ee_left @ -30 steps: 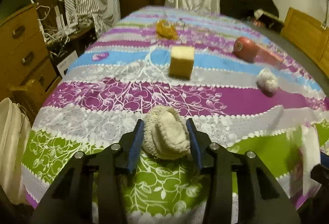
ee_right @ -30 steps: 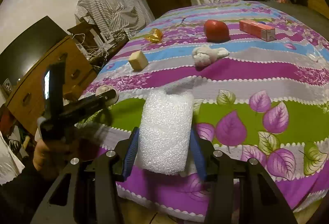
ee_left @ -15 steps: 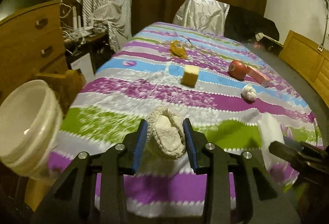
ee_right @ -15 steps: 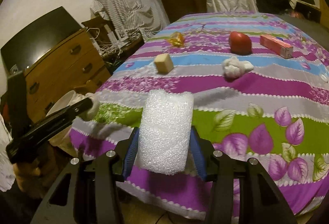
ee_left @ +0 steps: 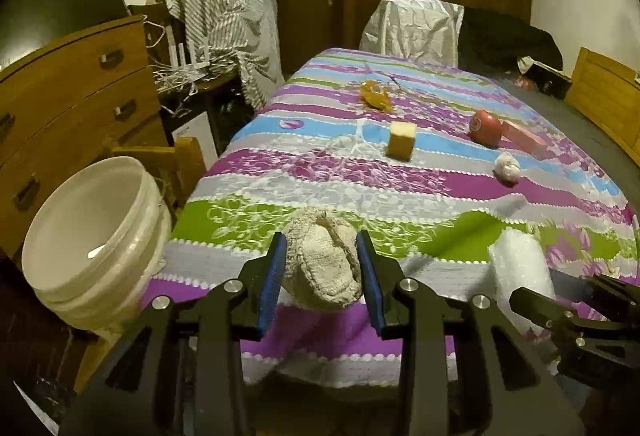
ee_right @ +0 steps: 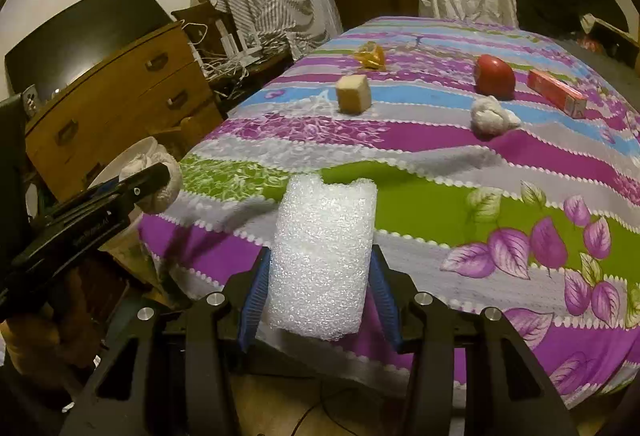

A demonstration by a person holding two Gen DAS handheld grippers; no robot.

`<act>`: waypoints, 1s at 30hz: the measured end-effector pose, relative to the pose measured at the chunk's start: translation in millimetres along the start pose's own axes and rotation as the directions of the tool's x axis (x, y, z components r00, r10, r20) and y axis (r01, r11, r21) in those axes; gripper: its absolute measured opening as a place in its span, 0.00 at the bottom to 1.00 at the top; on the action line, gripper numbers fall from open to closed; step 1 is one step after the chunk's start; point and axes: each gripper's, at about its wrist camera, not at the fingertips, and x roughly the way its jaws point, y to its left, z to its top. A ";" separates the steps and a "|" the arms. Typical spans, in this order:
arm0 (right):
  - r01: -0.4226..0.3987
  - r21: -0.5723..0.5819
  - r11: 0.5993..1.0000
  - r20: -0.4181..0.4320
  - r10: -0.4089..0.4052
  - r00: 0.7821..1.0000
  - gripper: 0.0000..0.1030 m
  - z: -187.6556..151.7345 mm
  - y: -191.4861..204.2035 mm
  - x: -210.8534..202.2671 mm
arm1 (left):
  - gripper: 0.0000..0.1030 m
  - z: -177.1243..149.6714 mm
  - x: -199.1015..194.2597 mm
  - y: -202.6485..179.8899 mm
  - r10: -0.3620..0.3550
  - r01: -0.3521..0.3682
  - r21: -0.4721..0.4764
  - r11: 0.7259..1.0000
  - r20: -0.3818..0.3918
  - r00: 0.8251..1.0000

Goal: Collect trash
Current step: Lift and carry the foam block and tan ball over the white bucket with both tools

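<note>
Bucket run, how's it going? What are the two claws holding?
Left gripper shut on beige cloth wad. Right gripper shut on white foam roll. Bucket beside table, open. Nothing blocking.

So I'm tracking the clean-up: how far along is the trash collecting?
Nothing clearly binned yet: the white bucket looks nearly empty. In hand: the left claw grips a balled cloth, the right claw a foam wrap roll. Left on the table: yellow sponge, white wad, orange wrapper.
</note>
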 end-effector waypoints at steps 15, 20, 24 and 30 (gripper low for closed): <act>-0.244 -0.207 0.947 -0.069 0.235 0.970 0.48 128.7 170.8 65.0 | 0.34 54.5 -27.2 147.9 0.273 -0.260 -0.142 0.955 0.086 0.958; -0.316 -0.277 0.907 -0.144 0.285 0.948 0.48 163.6 251.0 99.8 | 0.34 60.4 -24.9 207.9 0.341 -0.325 -0.206 0.923 0.049 0.939; -0.339 -0.317 0.886 -0.199 0.287 0.937 0.48 177.0 299.0 126.6 | 0.34 59.0 -20.0 245.5 0.369 -0.355 -0.242 0.903 0.012 0.929; -0.347 -0.339 0.875 -0.282 0.258 0.924 0.48 176.8 345.7 173.0 | 0.34 51.9 -3.3 276.2 0.388 -0.386 -0.247 0.889 -0.043 0.921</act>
